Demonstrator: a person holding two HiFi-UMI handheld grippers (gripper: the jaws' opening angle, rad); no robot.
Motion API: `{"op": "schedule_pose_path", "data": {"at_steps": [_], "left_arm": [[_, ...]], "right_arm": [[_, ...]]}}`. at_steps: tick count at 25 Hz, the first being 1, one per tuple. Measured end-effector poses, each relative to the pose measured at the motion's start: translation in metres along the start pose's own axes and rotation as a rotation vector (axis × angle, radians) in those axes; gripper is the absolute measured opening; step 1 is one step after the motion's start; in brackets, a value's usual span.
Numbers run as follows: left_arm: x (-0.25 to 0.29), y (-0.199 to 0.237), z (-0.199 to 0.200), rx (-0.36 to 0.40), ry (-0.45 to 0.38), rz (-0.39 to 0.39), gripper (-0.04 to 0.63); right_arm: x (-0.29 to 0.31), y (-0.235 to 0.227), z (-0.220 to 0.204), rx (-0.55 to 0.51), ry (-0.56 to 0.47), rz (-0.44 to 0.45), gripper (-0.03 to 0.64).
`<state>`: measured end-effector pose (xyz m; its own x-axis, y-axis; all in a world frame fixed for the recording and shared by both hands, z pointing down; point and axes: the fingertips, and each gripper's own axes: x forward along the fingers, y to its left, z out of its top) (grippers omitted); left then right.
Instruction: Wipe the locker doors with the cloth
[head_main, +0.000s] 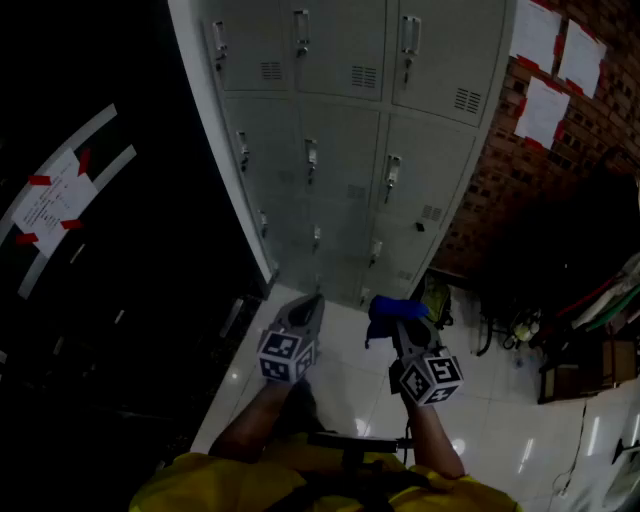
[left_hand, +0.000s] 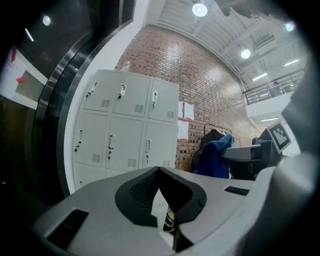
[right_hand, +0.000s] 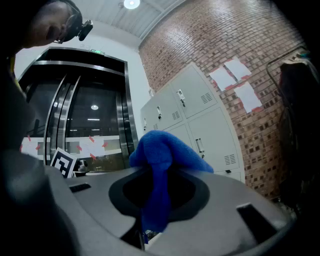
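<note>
**Right claw** (head_main: 400, 322): closed on the blue cloth (right_hand: 161, 160). The right gripper view shows the cloth pinched between the jaws. A bunched fold rises above the tips and a tail hangs down through the jaw throat.

**Left claw** (left_hand: 159, 172): jaws drawn together at the tips, with nothing between them.

**Task object:** the grey lockers (head_main: 350, 150) stand upright against the wall, three columns wide. Every door visible is closed, and each carries a handle and a vent.

**Governing relation:**
- Both claws are held low over the tiled floor (head_main: 350, 370), in front of the lockers' bottom row and pointing at it.
- Neither claw touches a door, and the cloth is clear of the metal.
- The right claw, which carries the cloth, faces the lockers' middle and right columns; the left claw faces the left column.
- The upper doors lie well above both claws.

**Assessment:** wiping has not started. In my judgement the right claw must travel forward, and upward for the higher doors, until the bunched fold lies flat on a door face. The handles project from the doors and are likely to snag the hanging tail.
</note>
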<state>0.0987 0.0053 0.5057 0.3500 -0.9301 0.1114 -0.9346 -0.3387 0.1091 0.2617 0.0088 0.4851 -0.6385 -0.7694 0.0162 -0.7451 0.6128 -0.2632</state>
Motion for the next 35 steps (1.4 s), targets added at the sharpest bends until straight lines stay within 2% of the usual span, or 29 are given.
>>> {"op": "schedule_pose_path", "data": {"at_steps": [6, 10, 15, 24, 27, 31, 35], "left_arm": [[0.096, 0.127, 0.028, 0.031, -0.022, -0.025, 0.000], [0.159, 0.209, 0.068, 0.067, -0.030, -0.071, 0.000], [0.213, 0.284, 0.109, 0.089, -0.040, -0.103, 0.000], [0.252, 0.327, 0.134, 0.057, -0.070, -0.120, 0.000], [0.252, 0.334, 0.141, 0.056, -0.083, -0.115, 0.000], [0.254, 0.348, 0.143, 0.044, -0.097, -0.092, 0.000], [0.259, 0.356, 0.142, 0.028, -0.101, -0.090, 0.000]], "right_arm": [[0.160, -0.012, 0.006, -0.005, -0.023, -0.014, 0.072], [0.278, -0.014, 0.033, -0.012, -0.072, -0.031, 0.072], [0.388, -0.003, 0.074, -0.055, -0.119, -0.036, 0.072], [0.519, 0.012, 0.156, -0.138, -0.217, -0.020, 0.072], [0.559, 0.013, 0.175, -0.179, -0.225, -0.050, 0.072], [0.605, -0.002, 0.158, -0.177, -0.161, -0.098, 0.072], [0.611, -0.004, 0.151, -0.230, -0.189, -0.129, 0.074]]}}
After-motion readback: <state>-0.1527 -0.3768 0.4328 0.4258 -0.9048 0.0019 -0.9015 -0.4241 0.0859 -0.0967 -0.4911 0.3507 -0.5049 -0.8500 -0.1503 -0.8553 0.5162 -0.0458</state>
